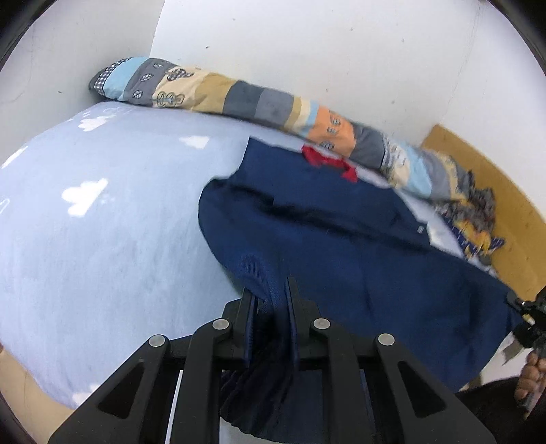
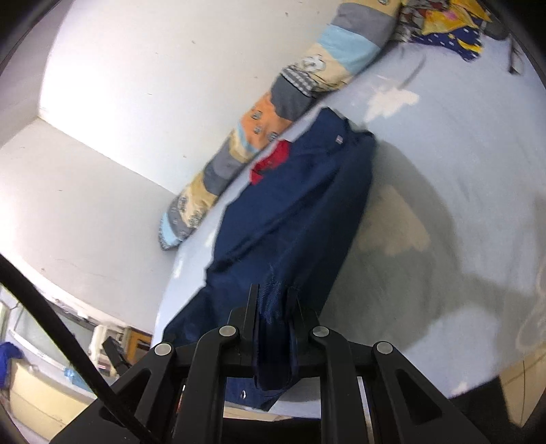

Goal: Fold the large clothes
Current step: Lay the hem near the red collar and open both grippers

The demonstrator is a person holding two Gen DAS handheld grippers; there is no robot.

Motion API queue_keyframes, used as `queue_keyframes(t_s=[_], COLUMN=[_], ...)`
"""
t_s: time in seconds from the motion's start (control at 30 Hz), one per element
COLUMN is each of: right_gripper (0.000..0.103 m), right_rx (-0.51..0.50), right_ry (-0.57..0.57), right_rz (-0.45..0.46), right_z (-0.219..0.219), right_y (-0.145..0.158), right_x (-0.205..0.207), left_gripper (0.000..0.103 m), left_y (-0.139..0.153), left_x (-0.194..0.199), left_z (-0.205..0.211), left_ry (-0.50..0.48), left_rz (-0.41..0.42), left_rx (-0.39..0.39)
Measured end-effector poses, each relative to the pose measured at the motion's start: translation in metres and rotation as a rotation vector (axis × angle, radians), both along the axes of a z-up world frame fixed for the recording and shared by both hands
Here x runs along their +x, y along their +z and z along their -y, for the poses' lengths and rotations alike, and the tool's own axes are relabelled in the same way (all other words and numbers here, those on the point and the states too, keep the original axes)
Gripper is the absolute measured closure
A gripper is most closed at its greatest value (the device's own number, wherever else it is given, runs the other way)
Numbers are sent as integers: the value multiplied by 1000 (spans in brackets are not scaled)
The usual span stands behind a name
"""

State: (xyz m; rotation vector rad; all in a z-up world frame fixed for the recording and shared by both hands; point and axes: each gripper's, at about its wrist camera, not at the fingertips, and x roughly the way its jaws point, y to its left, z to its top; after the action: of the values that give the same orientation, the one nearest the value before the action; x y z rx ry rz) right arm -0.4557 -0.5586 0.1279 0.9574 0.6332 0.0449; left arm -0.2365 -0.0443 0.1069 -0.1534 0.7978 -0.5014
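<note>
Fabric is being pinched up close in both views. Navy cloth is being clamped between the fingers of the left gripper (image 1: 269, 290), bunched into a thick fold that is hanging down past the black linkage. Same deal on the other side: a hem of the same navy garment (image 2: 290, 211) is being squeezed tight by the right gripper (image 2: 274, 297), with a small metal snap being shown near the bottom edge.

Just past the fingers, the garment (image 1: 341, 246) is being stretched out across the bed (image 1: 102, 211), its near end being held off the sheet while the far end is lying flat. The sheet is pale blue with white cloud shapes. At the right edge of the left view, the other gripper and part of a hand (image 1: 530, 375) are being caught by the lens.

Further back, a red collar lining (image 1: 327, 160) is being shown at the garment's far end, just beside a long patchwork bolster (image 1: 239, 95) that is being propped along the white wall. Beyond that, a crumpled yellow and blue cloth (image 2: 454, 24) is lying at the bed's far corner.
</note>
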Motion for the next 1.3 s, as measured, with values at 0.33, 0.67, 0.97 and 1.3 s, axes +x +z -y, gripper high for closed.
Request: queue_keyframes(t_s=[0.33,0.67,0.97,1.3], right_gripper=[89,89,89,38], right_rx=[-93,-208,-313,-153], right_ry=[15,4,-39,-105], right_rz=[122,115,-45,-281], right_z=[34,89,162,220], right_y=[78,91,35,-90], right_x=[52,193,380,448], left_gripper=[88,103,103,60], left_y=[69,101,26,-18], left_x=[76,236,407,431], left_z=[19,68,128,152], left_ry=[31,122,163,97], left_rz=[103,113,35,-21], left_rx=[22,75,175,174])
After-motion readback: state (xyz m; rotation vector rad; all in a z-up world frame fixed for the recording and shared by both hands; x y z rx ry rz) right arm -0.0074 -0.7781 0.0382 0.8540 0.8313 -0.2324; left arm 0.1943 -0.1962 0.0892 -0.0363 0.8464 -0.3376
